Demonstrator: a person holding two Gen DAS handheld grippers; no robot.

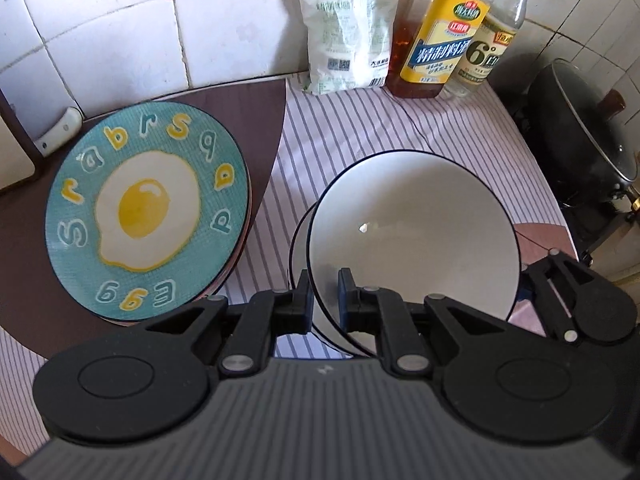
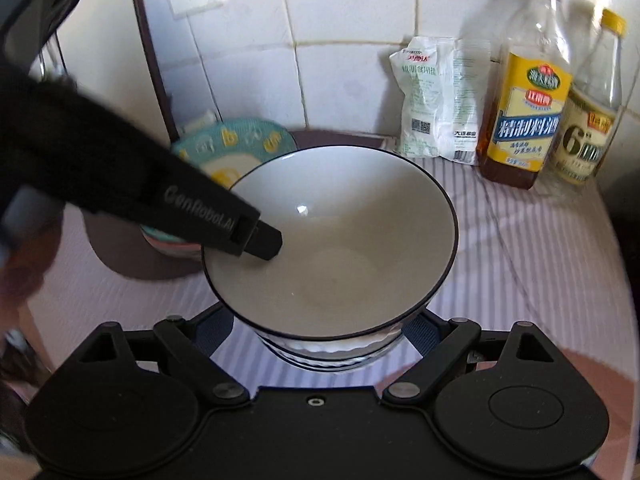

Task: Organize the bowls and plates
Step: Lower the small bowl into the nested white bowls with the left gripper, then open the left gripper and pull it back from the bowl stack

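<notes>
left gripper clamping bowl rim — right gripper wide

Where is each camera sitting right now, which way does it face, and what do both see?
Left wrist: rides the left gripper, aimed steeply down at the counter; its jaws are shut on the rim of the white bowl, the egg plate to the left; the right gripper shows at right.
Right wrist: rides the right gripper, aimed down over the same bowl, its open jaws either side of the bowl's base; the left gripper reaches in from the left.
Shared: bowl, egg plate, white bag, two bottles, striped cloth.
</notes>
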